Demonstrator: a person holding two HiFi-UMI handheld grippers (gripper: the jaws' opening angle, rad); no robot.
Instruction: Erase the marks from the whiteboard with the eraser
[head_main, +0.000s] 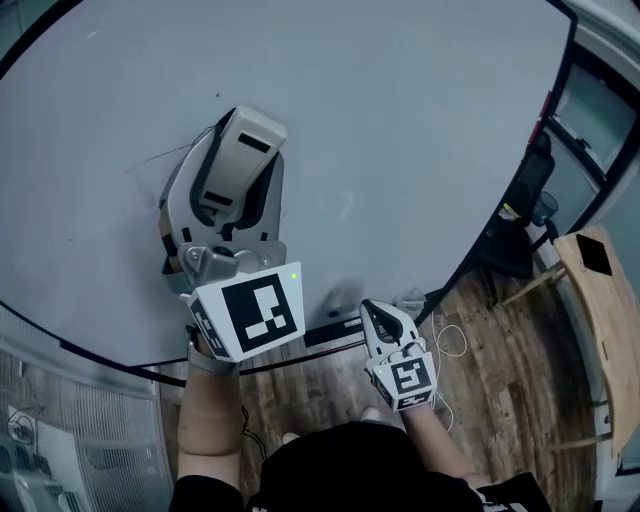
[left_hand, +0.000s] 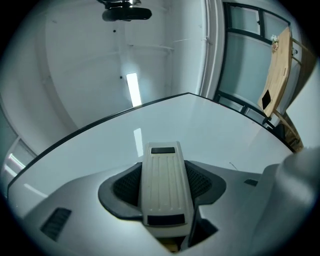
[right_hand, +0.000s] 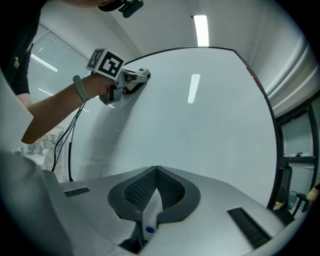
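The whiteboard (head_main: 400, 130) fills most of the head view and looks almost clean; I make out only a tiny dark dot (head_main: 217, 96) and a faint thin line (head_main: 150, 158). My left gripper (head_main: 240, 165) is shut on a cream eraser (head_main: 250, 135) and holds it against the board. In the left gripper view the ribbed eraser (left_hand: 164, 190) sits between the jaws of the left gripper (left_hand: 165, 170). Lower down, past the board's bottom edge, my right gripper (head_main: 376, 312) is shut on a thin white marker (right_hand: 151, 212) with a blue dot, away from the board.
The board's dark frame (head_main: 480, 250) runs down the right side and along the bottom. A black chair (head_main: 520, 235) and a wooden board (head_main: 600, 330) stand to the right over wood flooring. White cables (head_main: 450, 345) lie on the floor.
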